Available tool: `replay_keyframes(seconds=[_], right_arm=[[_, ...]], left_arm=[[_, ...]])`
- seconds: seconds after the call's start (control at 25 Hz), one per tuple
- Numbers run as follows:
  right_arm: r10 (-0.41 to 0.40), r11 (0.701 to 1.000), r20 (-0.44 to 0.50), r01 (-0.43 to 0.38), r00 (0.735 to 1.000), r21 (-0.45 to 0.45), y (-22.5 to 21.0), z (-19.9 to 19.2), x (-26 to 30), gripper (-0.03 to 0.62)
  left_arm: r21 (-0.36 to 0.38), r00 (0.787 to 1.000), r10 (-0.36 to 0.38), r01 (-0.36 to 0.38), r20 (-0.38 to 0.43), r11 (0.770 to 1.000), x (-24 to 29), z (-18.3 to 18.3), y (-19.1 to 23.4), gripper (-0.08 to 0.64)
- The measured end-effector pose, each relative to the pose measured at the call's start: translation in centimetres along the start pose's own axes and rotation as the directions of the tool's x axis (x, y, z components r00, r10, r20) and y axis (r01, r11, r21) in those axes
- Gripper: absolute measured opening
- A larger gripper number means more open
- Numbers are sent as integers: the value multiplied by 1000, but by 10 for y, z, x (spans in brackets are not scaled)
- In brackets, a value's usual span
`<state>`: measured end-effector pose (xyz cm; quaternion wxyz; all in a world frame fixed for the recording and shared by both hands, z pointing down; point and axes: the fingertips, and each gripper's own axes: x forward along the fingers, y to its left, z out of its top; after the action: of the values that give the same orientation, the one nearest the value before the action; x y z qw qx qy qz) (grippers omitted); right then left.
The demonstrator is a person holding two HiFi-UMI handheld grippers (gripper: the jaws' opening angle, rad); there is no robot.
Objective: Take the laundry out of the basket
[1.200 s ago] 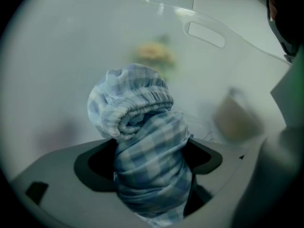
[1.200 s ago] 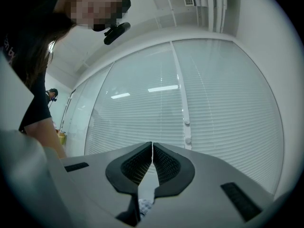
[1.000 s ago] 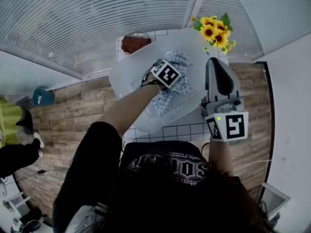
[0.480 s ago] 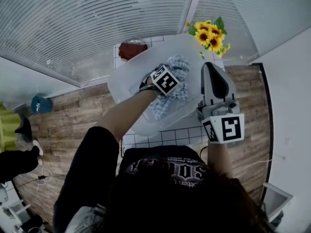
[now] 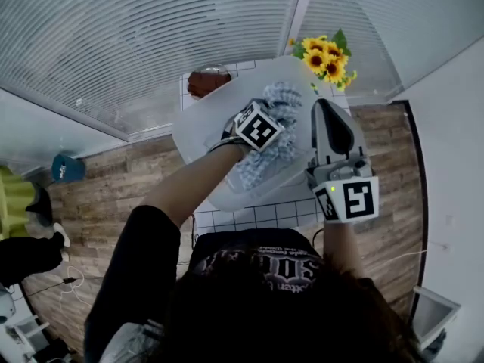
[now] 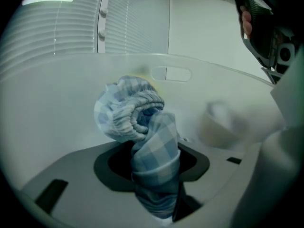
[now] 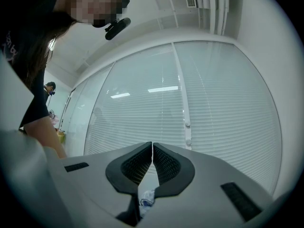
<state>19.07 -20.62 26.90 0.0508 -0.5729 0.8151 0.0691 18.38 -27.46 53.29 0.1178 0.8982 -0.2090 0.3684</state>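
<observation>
A small table [image 5: 257,216] topped with white square tiles and dark grout lines stands on a brown wood-plank floor [image 5: 121,180]. A translucent white plastic laundry basket [image 5: 198,119] rests on it, covering most of the top. A bunch of yellow sunflowers [image 5: 327,57] sits by the basket's far right rim. By its far left rim is a round reddish-brown object [image 5: 208,82]. Well left of the basket, a teal object [image 5: 68,168] lies on the floor.

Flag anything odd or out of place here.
Nothing stands out. The left claw, its jaws just closed further, grips the blue checked cloth over the white basket; the right claw is shut beside it.
</observation>
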Motion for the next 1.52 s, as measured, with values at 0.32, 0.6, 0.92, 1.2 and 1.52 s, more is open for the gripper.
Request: replay_keyframes(seconds=[0.32, 0.6, 0.92, 1.2, 1.52], right_arm=[[-5, 1000, 10, 5, 1000, -7, 2, 4, -2, 29], [11, 1000, 6, -11, 1000, -13, 13, 4, -3, 29], [27, 999, -6, -27, 1000, -20, 26, 0, 0, 29], [38, 999, -2, -38, 999, -26, 33, 4, 1, 29], [92, 995, 18, -92, 996, -37, 49, 17, 15, 29]], left_arm=[[-22, 995, 72, -71, 74, 997, -38, 11, 13, 204], [38, 980, 135, -142, 145, 989, -68, 26, 13, 204], [120, 948, 176, -214, 265, 969, -110, 55, -1, 204], [70, 907, 213, -254, 364, 965, -151, 76, 0, 204], [47, 857, 254, -306, 449, 951, -199, 95, 3, 204]])
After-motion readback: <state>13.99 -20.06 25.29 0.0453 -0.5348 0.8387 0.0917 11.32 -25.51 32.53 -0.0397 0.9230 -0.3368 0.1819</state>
